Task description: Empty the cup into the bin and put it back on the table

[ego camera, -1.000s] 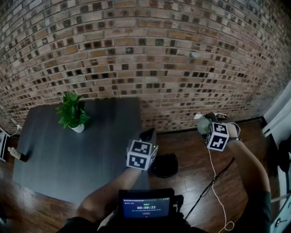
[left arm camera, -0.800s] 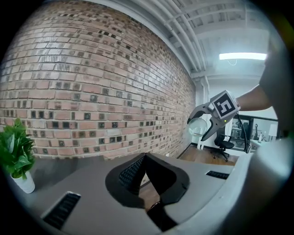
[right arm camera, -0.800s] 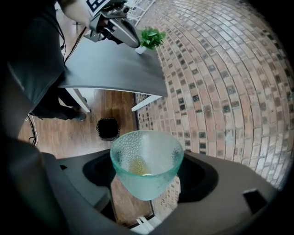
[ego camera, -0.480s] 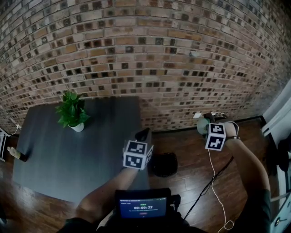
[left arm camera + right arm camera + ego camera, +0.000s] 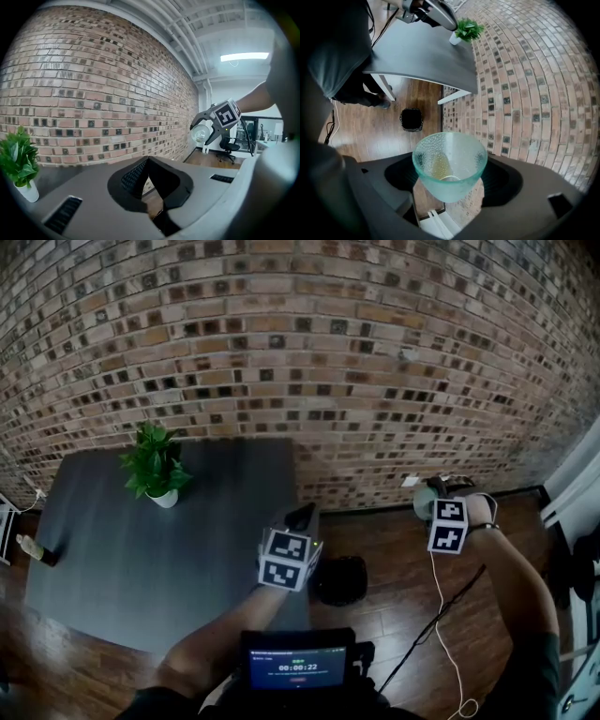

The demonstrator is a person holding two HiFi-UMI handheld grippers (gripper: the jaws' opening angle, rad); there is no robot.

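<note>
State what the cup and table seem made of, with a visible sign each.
Cup: pale green glass or plastic, cannot tell which; translucent, with a dimpled wall. Table: matte dark grey top, perhaps laminate or painted board; no grain shows.

Whatever lies inside the cup (image 5: 449,164) is too blurred to tell.

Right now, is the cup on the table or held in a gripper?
Held, not on the table. The jaws of the right gripper are shut on the cup, over the wooden floor beside the brick wall.
</note>
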